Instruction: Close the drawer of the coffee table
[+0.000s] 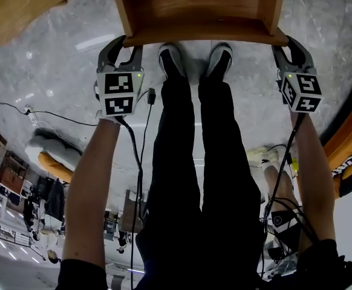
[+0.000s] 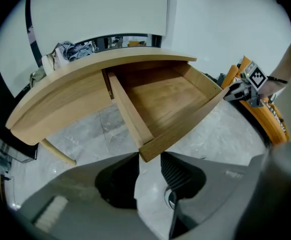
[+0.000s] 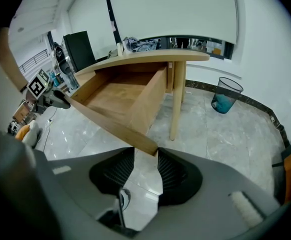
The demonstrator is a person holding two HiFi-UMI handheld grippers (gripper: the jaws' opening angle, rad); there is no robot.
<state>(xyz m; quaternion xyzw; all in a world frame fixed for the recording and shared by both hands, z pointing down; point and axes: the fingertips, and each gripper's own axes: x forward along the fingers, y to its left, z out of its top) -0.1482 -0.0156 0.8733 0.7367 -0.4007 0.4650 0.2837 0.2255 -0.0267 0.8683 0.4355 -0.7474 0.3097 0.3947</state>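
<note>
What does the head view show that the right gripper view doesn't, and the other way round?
Only the head view shows the person's black trousers and dark shoes on the grey marble floor. Only the right gripper view shows a blue waste bin and the round, light wooden table leg. Both show the open light-wood drawer, with nothing in the part of it that is visible.

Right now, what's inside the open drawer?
Only bare wood: the drawer's floor and side walls show, with nothing lying on them. Its rear end runs under the tabletop in shadow, so that strip can't be checked fully.
</note>
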